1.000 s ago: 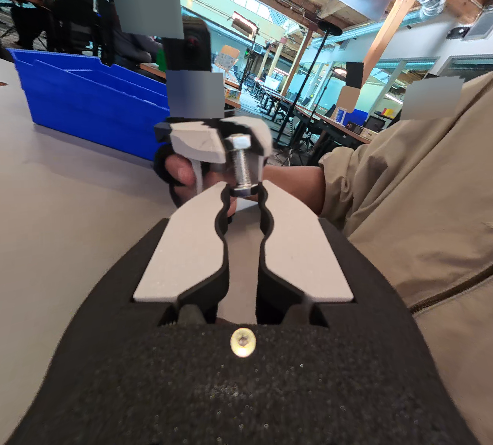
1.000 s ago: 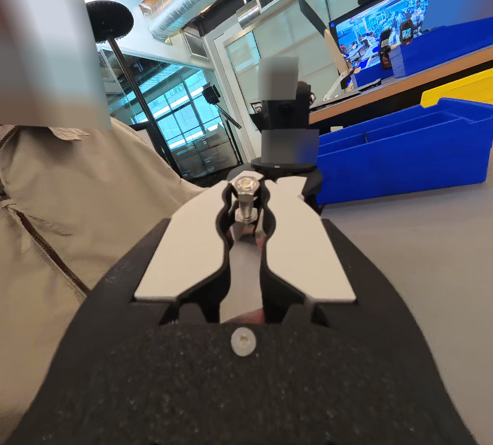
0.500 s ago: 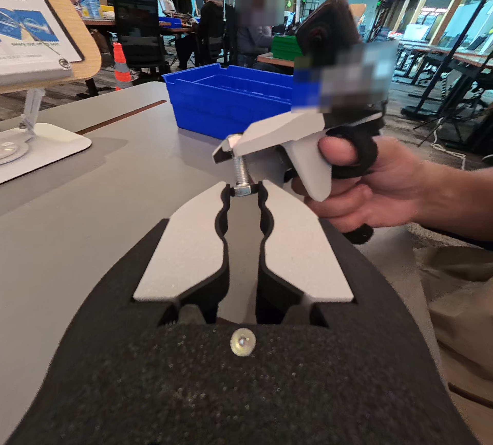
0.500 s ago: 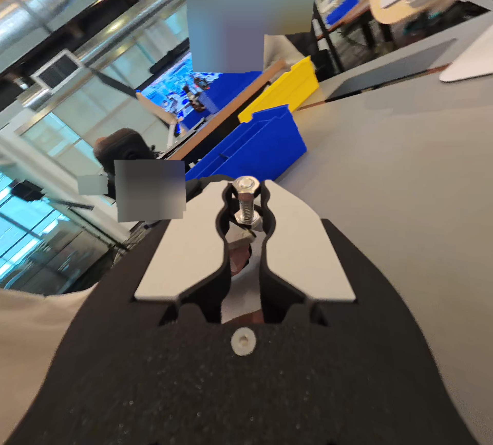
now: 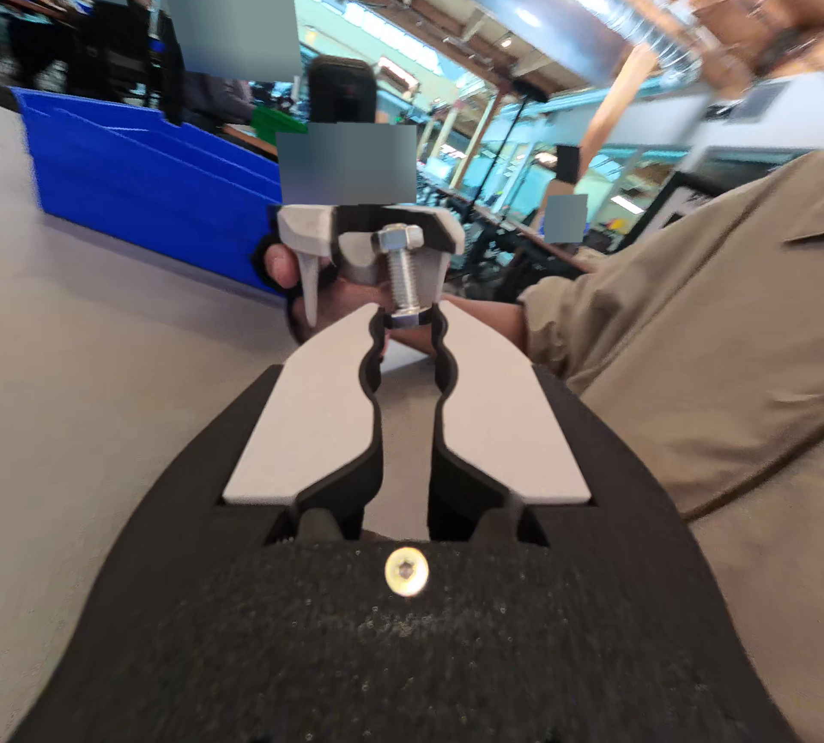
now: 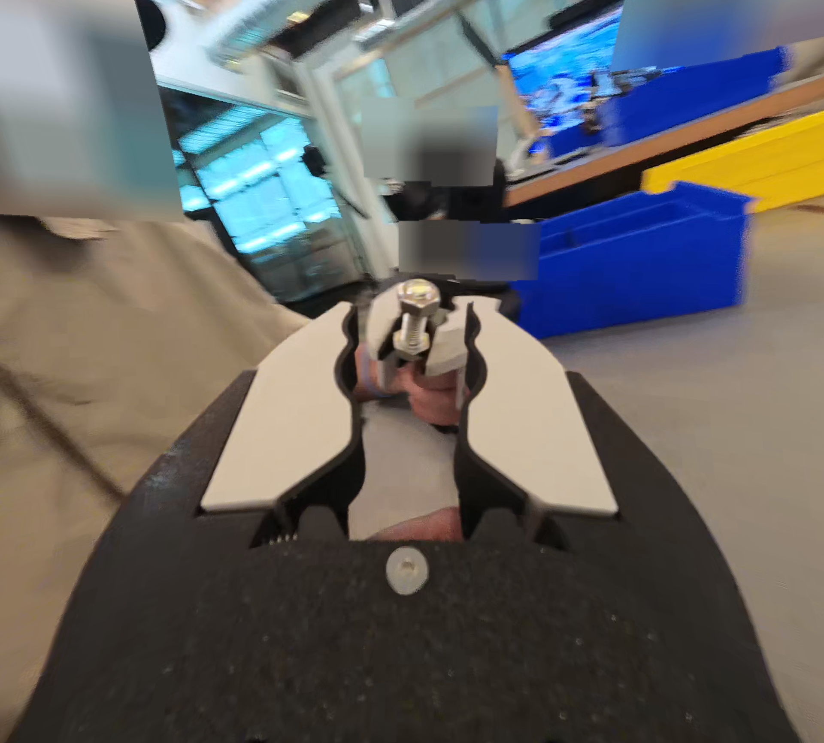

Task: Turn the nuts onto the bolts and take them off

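Pinched tight in the tips of the left tongs [image 5: 406, 320]: a small silver metal nut [image 5: 405, 319]. Screwed onto the low end of a short silver metal bolt [image 5: 401, 271] with a six-sided head. Stood almost straight up out of the nut, head on top, up in the air over the smooth grey table [image 5: 111, 365].

Across from there, the right tongs [image 5: 374, 231], pointed back at the left ones. Let go and spread wide, with the bolt head in the gap between the two white fingers [image 5: 303, 231]. Hard to tell whether the head touched one black pad or not. Not squeezed from both sides, anyway.

Wrapped around the black handle of the right tongs: a bare hand [image 5: 312, 302], with a beige cloth sleeve [image 5: 669, 298] behind it.

From the right wrist view, looked down at the top of the bolt head, with the nut just below it and the white tips of the left tongs closed on the nut. Behind those, another hand [image 6: 430, 398].

Farther back on the table, well apart from the tongs: a long blue plastic bin [image 5: 147, 186]. Beyond it in the right wrist view, a yellow plastic bin [image 6: 735, 160], all blurry.
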A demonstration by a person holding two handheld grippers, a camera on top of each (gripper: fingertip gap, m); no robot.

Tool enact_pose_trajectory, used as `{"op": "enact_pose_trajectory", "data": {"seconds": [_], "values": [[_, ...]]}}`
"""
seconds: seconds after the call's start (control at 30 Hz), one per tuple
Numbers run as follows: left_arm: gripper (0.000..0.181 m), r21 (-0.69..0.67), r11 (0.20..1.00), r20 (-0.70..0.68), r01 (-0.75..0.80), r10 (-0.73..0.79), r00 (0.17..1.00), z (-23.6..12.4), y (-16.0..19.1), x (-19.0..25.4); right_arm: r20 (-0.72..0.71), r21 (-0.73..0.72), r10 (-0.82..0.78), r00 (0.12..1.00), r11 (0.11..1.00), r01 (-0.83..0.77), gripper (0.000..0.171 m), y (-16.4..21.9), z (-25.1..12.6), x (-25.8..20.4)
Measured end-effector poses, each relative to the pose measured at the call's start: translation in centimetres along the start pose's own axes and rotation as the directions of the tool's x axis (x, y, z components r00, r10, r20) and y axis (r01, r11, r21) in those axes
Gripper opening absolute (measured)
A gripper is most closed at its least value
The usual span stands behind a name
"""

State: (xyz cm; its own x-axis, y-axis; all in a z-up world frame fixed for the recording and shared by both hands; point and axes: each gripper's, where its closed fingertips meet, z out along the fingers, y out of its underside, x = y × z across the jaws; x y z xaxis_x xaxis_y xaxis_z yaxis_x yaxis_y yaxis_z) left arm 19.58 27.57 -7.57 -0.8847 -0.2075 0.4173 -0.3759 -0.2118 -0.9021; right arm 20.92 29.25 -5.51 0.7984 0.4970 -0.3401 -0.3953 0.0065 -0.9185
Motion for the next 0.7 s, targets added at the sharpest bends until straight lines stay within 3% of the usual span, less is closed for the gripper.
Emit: {"op": "enact_pose_trajectory", "data": {"seconds": [0.13,0.4,0.57,0.7], "values": [[0.019,0.021,0.998,-0.110,0.064,-0.062,0.992,-0.2,-0.4,1.2,0.225,-0.030,0.077,0.971,0.997,-0.072,0.037,0.3,0.5,-2.2],[0.019,-0.044,0.999,-0.110,0.027,-0.032,0.993,0.4,0.7,1.6,0.152,0.009,0.048,0.987,0.999,-0.050,0.019,0.5,1.7,-1.9],[0.019,-0.005,0.997,0.114,-0.082,0.082,0.990,-0.3,-0.2,-1.2,-0.152,0.086,0.105,0.983,0.992,-0.093,0.018,-0.1,1.7,1.0],[0.019,-0.133,0.950,0.383,-0.282,0.312,0.870,-0.9,0.1,-4.1,-0.421,0.149,0.199,0.885,0.978,-0.149,0.018,0.4,1.2,3.7]]}}
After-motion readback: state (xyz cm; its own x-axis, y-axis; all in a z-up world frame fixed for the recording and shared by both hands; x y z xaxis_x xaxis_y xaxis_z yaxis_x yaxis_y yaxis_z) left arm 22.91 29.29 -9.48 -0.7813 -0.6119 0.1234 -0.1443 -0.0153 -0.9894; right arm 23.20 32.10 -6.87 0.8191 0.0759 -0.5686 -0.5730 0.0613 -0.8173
